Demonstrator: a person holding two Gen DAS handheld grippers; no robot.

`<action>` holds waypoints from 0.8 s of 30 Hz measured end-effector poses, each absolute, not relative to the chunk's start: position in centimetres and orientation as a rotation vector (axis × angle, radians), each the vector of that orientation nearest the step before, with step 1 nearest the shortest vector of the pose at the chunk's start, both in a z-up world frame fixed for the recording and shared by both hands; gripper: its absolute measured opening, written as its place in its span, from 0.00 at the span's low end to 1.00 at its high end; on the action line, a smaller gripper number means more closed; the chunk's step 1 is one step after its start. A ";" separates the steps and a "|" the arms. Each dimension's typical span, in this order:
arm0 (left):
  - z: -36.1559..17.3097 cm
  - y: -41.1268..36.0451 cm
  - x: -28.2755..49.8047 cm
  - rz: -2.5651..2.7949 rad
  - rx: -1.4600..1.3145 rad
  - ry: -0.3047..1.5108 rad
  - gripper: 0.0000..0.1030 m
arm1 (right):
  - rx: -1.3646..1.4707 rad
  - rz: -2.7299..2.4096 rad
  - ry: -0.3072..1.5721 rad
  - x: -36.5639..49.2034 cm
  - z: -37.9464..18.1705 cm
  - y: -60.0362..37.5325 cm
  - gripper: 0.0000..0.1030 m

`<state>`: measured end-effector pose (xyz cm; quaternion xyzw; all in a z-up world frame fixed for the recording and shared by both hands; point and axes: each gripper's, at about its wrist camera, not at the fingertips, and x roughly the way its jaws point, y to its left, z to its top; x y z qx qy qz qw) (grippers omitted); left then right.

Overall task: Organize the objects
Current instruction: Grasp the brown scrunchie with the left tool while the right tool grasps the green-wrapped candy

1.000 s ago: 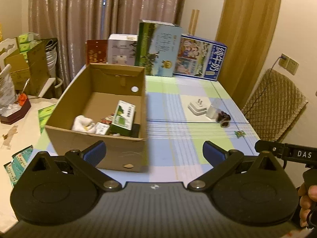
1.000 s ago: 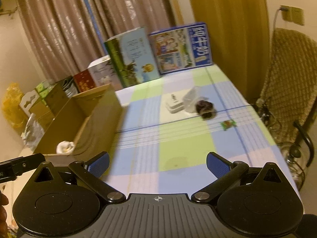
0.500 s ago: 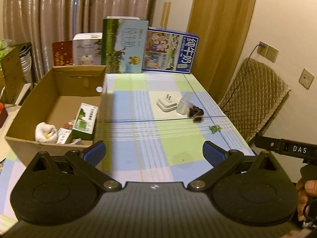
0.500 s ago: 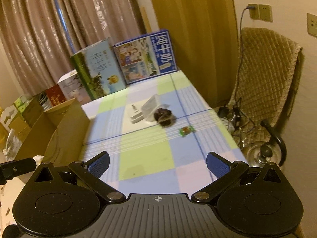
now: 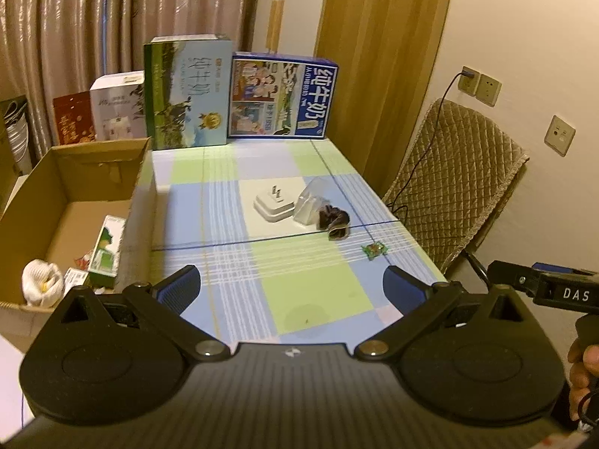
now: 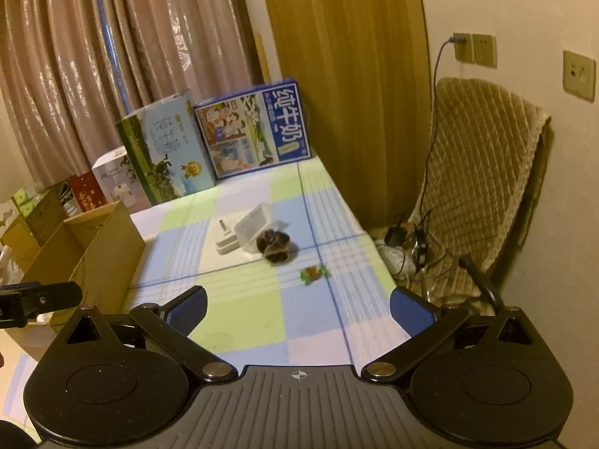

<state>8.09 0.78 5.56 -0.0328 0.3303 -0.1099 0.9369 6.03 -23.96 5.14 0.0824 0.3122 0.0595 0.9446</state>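
Note:
An open cardboard box (image 5: 71,202) (image 6: 101,258) stands on the left of the checked tablecloth, holding a green-and-white carton (image 5: 106,250), a white bundle (image 5: 41,286) and small packets. Further right lie a white plug adapter (image 5: 273,205) (image 6: 224,241), a clear plastic bag (image 5: 310,202) (image 6: 254,224), a dark brown bundle (image 5: 335,220) (image 6: 275,247) and a small green candy (image 5: 374,250) (image 6: 313,273). My left gripper (image 5: 292,288) and right gripper (image 6: 297,308) both hover open over the near table edge, with nothing between the fingers.
Tall milk cartons (image 5: 187,89) (image 5: 282,95) and smaller boxes (image 5: 116,106) line the table's far edge before curtains. A quilted chair (image 5: 456,191) (image 6: 483,172) stands right of the table, with cables and a charger (image 6: 397,235) on it. A hand (image 5: 584,374) holds the right gripper's handle.
Both grippers have swung to the right, away from the cardboard box and towards the adapter, bag, dark bundle and candy. Their fingers stayed open.

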 end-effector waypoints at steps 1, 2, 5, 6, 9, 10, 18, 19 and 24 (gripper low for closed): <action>5.5 0.5 8.4 -0.227 -0.061 0.676 0.99 | 0.162 0.123 0.638 6.4 5.1 -24.1 0.98; 5.4 0.2 8.6 -0.230 -0.057 0.677 0.99 | 0.156 0.125 0.638 6.9 5.1 -24.3 0.98; 5.1 -0.5 9.8 -0.241 -0.053 0.679 0.99 | 0.138 0.134 0.640 8.6 4.6 -24.8 0.98; 4.8 -0.8 10.4 -0.243 -0.052 0.684 0.99 | 0.133 0.134 0.642 9.2 4.4 -24.9 0.98; 3.9 -1.6 12.1 -0.256 -0.050 0.694 0.99 | 0.120 0.139 0.654 11.1 3.5 -25.5 0.97; 3.5 -1.9 12.8 -0.262 -0.053 0.701 0.99 | 0.117 0.146 0.659 11.7 3.1 -25.6 0.95; -0.7 -4.1 18.6 -0.289 -0.034 0.735 0.99 | 0.076 0.200 0.741 17.8 -1.9 -26.5 0.75; -1.3 -4.4 19.4 -0.288 -0.021 0.737 0.99 | 0.072 0.208 0.754 18.5 -2.7 -26.4 0.72; -4.3 -5.5 22.6 -0.293 0.037 0.739 0.96 | 0.014 0.263 0.784 21.6 -6.0 -25.3 0.64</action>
